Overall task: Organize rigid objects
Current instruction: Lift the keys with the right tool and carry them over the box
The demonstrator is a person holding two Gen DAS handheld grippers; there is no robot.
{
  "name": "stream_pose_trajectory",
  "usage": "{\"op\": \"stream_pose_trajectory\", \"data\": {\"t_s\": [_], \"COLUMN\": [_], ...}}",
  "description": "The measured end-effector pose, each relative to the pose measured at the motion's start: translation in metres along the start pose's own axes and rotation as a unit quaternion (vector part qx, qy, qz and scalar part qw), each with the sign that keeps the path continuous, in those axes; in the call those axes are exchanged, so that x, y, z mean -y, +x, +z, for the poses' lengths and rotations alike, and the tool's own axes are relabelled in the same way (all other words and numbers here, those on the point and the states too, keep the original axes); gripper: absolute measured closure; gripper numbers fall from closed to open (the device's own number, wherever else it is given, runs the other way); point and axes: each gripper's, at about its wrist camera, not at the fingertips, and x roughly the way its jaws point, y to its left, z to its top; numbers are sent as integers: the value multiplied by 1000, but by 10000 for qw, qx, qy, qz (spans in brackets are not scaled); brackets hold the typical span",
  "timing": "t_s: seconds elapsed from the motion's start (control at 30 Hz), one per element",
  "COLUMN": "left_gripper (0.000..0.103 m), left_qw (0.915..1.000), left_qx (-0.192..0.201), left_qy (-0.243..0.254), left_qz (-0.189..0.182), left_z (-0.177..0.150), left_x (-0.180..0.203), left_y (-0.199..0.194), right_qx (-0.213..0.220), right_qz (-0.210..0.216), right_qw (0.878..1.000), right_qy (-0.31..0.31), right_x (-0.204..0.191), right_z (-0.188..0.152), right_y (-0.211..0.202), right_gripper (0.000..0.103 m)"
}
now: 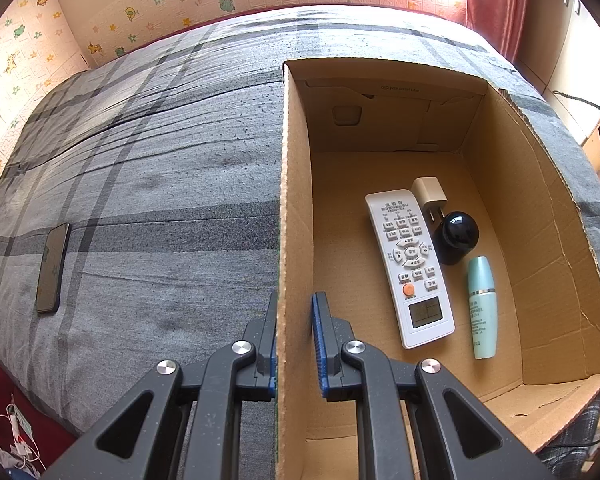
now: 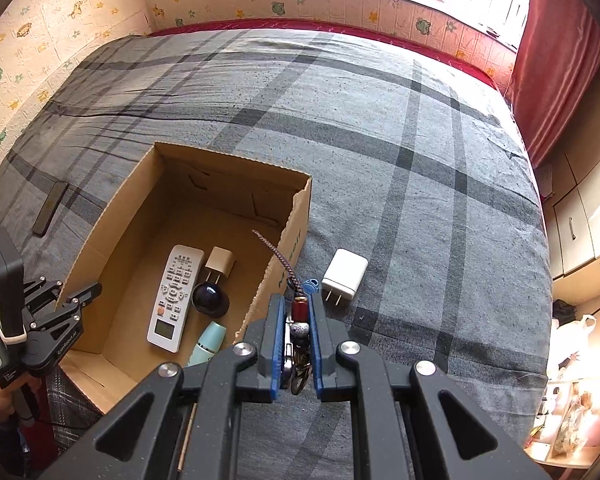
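Right wrist view: your right gripper (image 2: 296, 344) is pinching a keychain (image 2: 299, 330) between its blue pads, low in the centre of the frame; a red bead, a speckled bead and metal rings are showing in the gap, and a braided cord (image 2: 278, 256) is running up from them across the box's right wall. Just right of the fingertips a white charger (image 2: 345, 273) is lying on the grey plaid bedspread (image 2: 420, 184), prongs toward you. Left of centre the cardboard box (image 2: 100, 216) is holding a white remote (image 2: 176, 296), a beige plug (image 2: 219, 264), a black ball-topped object (image 2: 209, 299) and a teal bottle (image 2: 209, 343). A dark phone (image 2: 51, 208) is lying at far left.

Left wrist view: your left gripper (image 1: 295, 344) is clamping the box's left wall (image 1: 294, 208) between its fingers, bottom centre.
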Motion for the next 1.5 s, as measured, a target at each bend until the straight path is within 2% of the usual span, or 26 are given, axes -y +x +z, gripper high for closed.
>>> {"op": "stream_pose_trajectory", "data": {"t_s": [0.37,0.8,1.13,1.5], "left_gripper": [89,89,89,89], "left_qw": [10000,10000,10000,10000], "left_qx": [3,7,13,16], "left_qy": [6,-2,-15,-3], "left_qz": [4,-25,-50,-50], "left_z": [0,0,-1,-1], "left_x": [1,0,-2,-1], "left_y": [1,0,0,0], "right_qx": [136,-22,-334,-838], "right_qz": [288,438,412,133], "right_qw": [9993,9986,9983,9962], "right_qy": [-168,-286,-248,-203], "right_x": [-36,-74,-89,-90], "right_z": [26,43,49,44], "right_y": [-4,24,66,128], "right_gripper": [92,92,92,92]}}
